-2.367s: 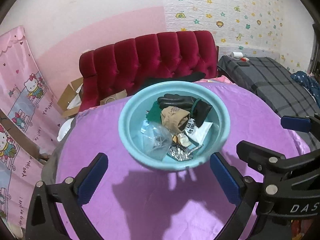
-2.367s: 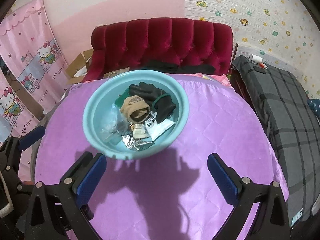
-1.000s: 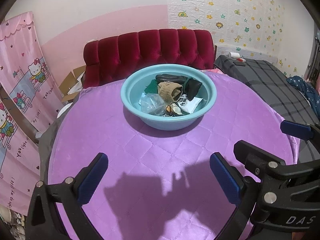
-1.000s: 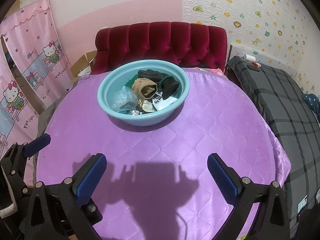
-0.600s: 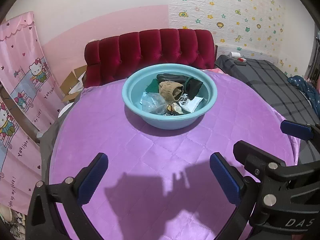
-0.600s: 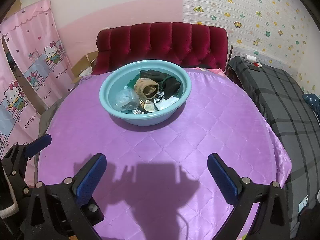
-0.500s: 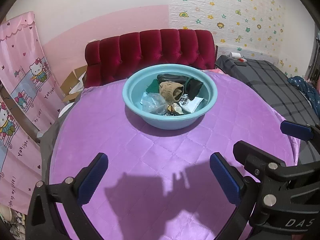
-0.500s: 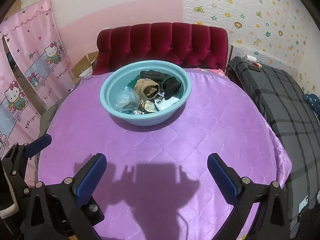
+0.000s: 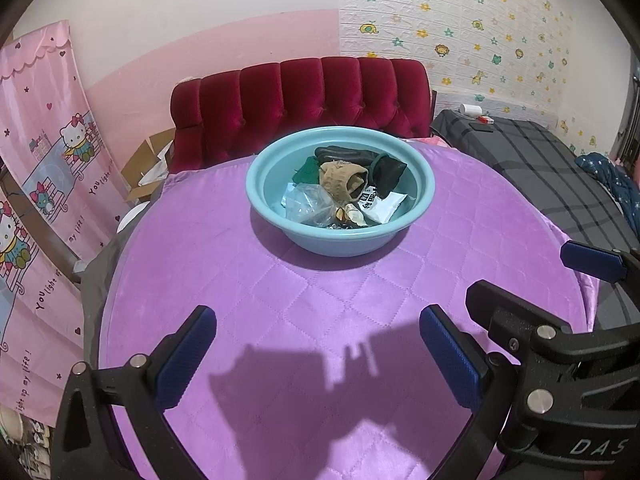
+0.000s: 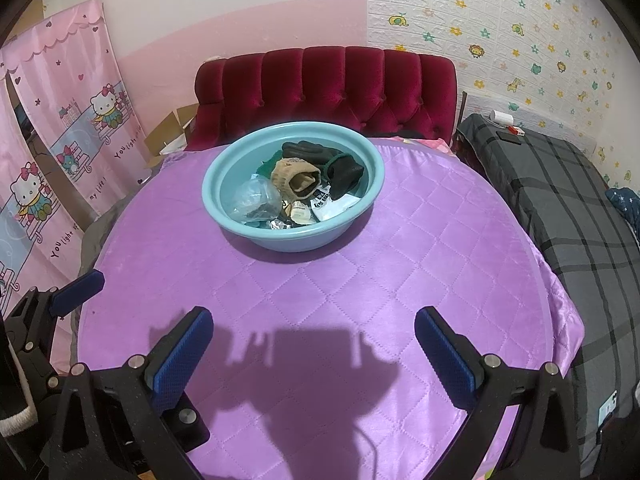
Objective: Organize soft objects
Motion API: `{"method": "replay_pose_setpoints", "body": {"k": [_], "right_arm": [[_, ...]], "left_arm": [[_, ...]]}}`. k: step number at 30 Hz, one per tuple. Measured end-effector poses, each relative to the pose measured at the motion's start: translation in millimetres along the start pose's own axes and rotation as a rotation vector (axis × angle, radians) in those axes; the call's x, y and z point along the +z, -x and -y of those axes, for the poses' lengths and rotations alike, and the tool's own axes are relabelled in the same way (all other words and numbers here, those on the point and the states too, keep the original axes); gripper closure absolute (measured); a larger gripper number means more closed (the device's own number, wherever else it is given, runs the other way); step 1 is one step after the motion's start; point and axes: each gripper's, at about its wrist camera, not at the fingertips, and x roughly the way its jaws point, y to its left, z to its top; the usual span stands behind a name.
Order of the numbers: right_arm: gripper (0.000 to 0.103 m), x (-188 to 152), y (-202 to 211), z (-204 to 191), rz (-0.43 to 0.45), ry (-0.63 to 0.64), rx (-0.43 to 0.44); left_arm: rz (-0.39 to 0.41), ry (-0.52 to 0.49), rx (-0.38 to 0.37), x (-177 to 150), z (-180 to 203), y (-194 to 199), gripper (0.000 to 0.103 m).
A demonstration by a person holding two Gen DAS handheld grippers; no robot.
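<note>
A light blue basin (image 9: 280, 216) (image 10: 236, 216) stands on the far half of a round table with a purple quilted cover (image 9: 320, 312) (image 10: 360, 280). In it lie a tan knitted sock (image 9: 340, 180) (image 10: 294, 178), a black glove (image 9: 356, 156) (image 10: 308, 150), a clear plastic bag (image 9: 308, 204) (image 10: 252, 198), a white packet (image 9: 380, 206) (image 10: 330, 202) and small wrappers. My left gripper (image 9: 316, 356) is open and empty over the near table. My right gripper (image 10: 314, 354) is open and empty beside it, well short of the basin.
A red tufted sofa (image 9: 300, 100) (image 10: 328, 88) stands behind the table. A bed with a grey plaid cover (image 9: 540, 168) (image 10: 580, 208) lies to the right. A pink cartoon curtain (image 9: 48, 160) (image 10: 52, 120) hangs on the left, with cardboard boxes (image 9: 148, 164) below it.
Both grippers have pulled back from over the basin to the near side of the table, staying open. In the last half second almost nothing has moved.
</note>
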Motion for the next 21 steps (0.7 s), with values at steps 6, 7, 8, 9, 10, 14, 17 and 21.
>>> {"method": "replay_pose_setpoints", "body": {"k": [6, 7, 8, 9, 10, 14, 17, 21], "right_arm": [[0.0, 0.3, 0.3, -0.3, 0.003, 0.002, -0.002], [0.0, 0.1, 0.4, -0.2, 0.003, 0.002, -0.002], [0.0, 0.1, 0.3, -0.2, 0.002, 0.001, -0.001], [0.0, -0.1, 0.3, 0.0, 0.001, 0.0, 0.0], [0.0, 0.0, 0.1, -0.1, 0.001, -0.001, 0.001], [0.0, -0.2, 0.6, 0.9, 0.001, -0.003, 0.004], [0.0, -0.4, 0.6, 1.0, 0.0, -0.004, 0.005], [0.0, -1.1, 0.7, 1.5, 0.0, -0.005, 0.008]], "left_arm": [[-0.002, 0.002, -0.001, -0.5, 1.1, 0.1, 0.0], [-0.003, 0.002, 0.0, -0.8, 1.7, 0.1, 0.0], [-0.003, 0.003, -0.001, -1.0, 2.3, 0.2, 0.0], [-0.004, 0.003, -0.001, -1.2, 2.7, 0.3, 0.0], [-0.006, 0.003, -0.002, -1.1, 2.8, 0.0, 0.0], [-0.006, 0.003, -0.001, -1.3, 3.0, 0.2, 0.0], [-0.006, 0.004, -0.002, -1.2, 2.9, 0.2, 0.0], [-0.005, 0.002, 0.004, -1.7, 3.8, 0.3, 0.0]]}}
